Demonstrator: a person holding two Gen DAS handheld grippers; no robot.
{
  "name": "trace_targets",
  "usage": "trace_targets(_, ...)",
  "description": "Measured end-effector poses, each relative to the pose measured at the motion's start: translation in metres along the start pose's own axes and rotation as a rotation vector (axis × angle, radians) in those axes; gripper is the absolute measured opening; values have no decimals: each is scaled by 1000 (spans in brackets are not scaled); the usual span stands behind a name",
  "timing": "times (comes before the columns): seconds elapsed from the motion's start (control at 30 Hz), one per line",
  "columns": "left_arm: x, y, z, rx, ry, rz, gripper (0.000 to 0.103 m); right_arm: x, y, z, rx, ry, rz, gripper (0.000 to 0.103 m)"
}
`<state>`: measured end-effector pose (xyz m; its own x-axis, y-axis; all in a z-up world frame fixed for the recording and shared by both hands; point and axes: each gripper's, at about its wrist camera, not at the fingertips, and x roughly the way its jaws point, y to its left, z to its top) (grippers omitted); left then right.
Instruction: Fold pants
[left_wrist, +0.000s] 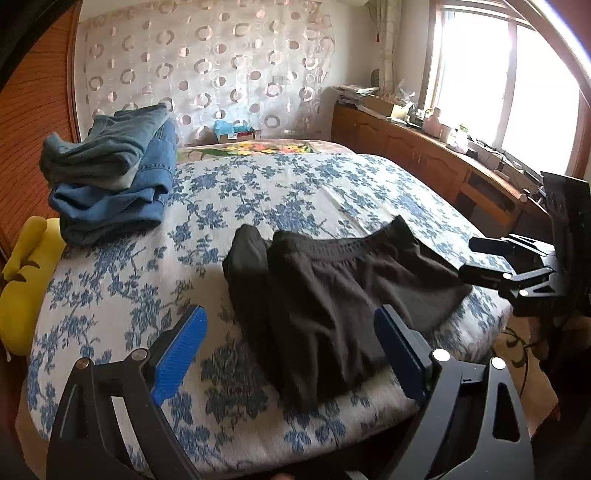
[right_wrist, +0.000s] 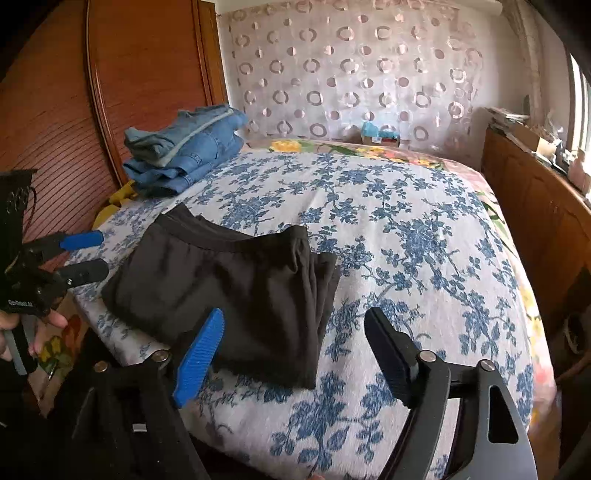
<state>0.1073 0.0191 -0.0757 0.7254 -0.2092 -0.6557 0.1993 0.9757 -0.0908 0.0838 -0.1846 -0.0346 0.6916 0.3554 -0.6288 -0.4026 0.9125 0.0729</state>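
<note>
Blue-flowered bedspread (left_wrist: 280, 192) – your black pants (left_wrist: 332, 291) sit folded near its front edge. Your left gripper (left_wrist: 291, 354) and right gripper (right_wrist: 295, 354) both hover spread wide, holding nothing – folded jeans (left_wrist: 110, 173) stacked behind.

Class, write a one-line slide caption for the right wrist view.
Open right gripper above folded black fabric pants on a blue-flowered bedspread; stacked blue denim jeans behind.
</note>
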Motion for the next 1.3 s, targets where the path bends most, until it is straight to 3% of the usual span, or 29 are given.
trace_targets(0.3, 29, 10, 16, -37, 34, -21, 92, 28, -4, 15, -14, 43, -23, 81)
trace_targets(0.6, 47, 21, 24, -59, 68, -45, 92, 46, -12, 26, -3, 66, 7, 80)
trace_targets(0.83, 59, 30, 32, -71, 98, -62, 84, 60, -17, 33, 11, 99, 43, 65)
trace_targets(0.97, 69, 35, 36, -64, 136, -68, 70, 67, -19, 38, 22, 118, 55, 57)
trace_targets(1.3, 89, 43, 39, -70, 209, -106, 68, 82, -21, 43, 31, 168, 67, 50)
